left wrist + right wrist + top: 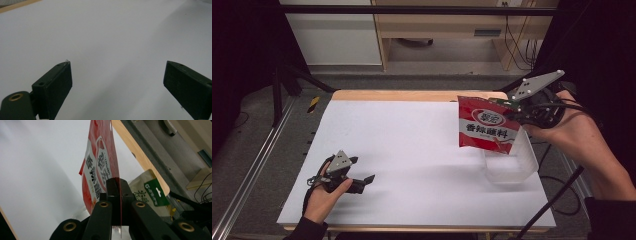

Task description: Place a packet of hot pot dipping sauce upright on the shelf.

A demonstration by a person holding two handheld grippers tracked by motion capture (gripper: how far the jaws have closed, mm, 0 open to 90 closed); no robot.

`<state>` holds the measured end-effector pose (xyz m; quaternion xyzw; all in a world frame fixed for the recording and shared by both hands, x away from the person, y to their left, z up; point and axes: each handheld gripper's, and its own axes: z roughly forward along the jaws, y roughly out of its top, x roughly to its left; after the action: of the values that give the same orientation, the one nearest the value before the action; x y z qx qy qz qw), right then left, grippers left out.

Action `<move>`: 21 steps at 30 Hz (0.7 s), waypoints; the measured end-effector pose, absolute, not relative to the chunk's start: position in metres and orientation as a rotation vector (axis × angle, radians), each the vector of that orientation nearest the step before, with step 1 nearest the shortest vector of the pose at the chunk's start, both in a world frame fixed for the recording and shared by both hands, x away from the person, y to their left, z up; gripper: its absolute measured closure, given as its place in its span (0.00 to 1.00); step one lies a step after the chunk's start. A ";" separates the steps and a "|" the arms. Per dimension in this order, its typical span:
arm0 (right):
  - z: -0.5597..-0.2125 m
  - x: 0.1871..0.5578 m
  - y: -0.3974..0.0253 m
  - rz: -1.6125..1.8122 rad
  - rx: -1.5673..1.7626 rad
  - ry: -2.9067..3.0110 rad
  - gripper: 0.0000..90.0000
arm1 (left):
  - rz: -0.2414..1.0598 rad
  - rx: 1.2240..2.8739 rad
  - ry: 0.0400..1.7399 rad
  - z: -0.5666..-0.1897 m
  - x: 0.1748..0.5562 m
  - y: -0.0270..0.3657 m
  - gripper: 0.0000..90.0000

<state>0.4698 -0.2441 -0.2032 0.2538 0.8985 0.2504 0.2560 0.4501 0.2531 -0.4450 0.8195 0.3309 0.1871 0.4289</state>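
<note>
At right of the high view, the right gripper (513, 111) clamps the red sachet (487, 129) by its edge, hanging it over the clear tub (512, 167), likely for lowering in. At lower left, the left gripper (362, 172) rests open on the white table (412, 150).

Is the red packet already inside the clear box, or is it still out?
Out. The right hand-held gripper holds the red packet by its edge, hanging upright above the clear box, not inside.

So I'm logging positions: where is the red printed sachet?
In the high view, the red printed sachet hangs at the table's right, pinched by the right gripper above the clear plastic tub.
</note>
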 end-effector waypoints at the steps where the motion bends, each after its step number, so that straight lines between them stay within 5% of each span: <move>1: -0.204 0.470 -0.247 0.669 0.694 2.445 1.00 | 0.468 2.047 0.826 -0.445 0.450 0.253 0.09; 21: -0.219 0.464 -0.288 0.571 0.798 2.475 1.00 | 0.464 2.051 0.814 -0.444 0.449 0.251 0.09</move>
<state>0.4643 -0.2875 -0.2187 0.2910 0.9030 0.2084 0.2374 0.4490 0.2507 -0.4441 0.8217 0.3261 0.1857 0.4289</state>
